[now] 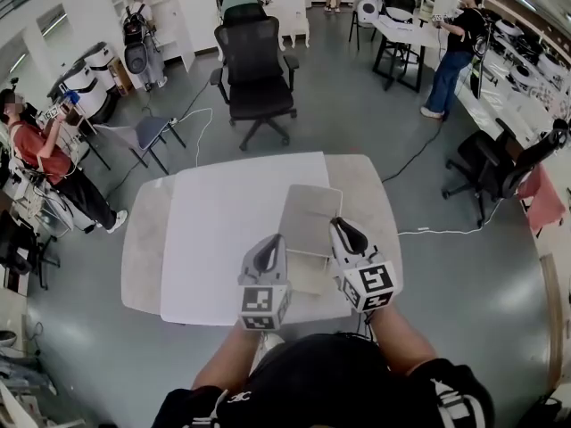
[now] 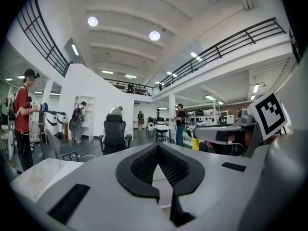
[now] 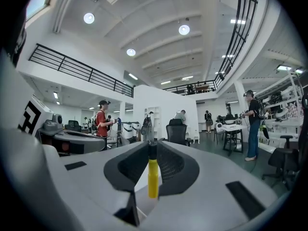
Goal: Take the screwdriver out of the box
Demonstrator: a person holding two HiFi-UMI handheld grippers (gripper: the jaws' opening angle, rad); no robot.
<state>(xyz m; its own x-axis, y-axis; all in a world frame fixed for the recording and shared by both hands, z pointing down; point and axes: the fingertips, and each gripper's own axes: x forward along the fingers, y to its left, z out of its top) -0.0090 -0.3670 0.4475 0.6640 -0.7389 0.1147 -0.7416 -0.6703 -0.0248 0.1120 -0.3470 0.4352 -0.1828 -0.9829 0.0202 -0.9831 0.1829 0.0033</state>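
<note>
Above white table (image 1: 223, 230), screwdriver (image 3: 153, 177) is being clamped by right gripper (image 1: 345, 232); left gripper (image 1: 270, 251) is being held closed, seemingly empty; office chair (image 1: 254, 69) beyond table.

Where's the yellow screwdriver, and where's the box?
screwdriver (image 3: 153, 178): right gripper view, on its yellow handle.
box (image 1: 310, 214): head view, on its flat grey panel.

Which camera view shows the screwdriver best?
The right gripper view. There the screwdriver, with its yellow handle, stands clamped between the jaws of the right gripper. In the head view I cannot make it out near the box. The left gripper view shows only the left gripper, shut and empty.
</note>
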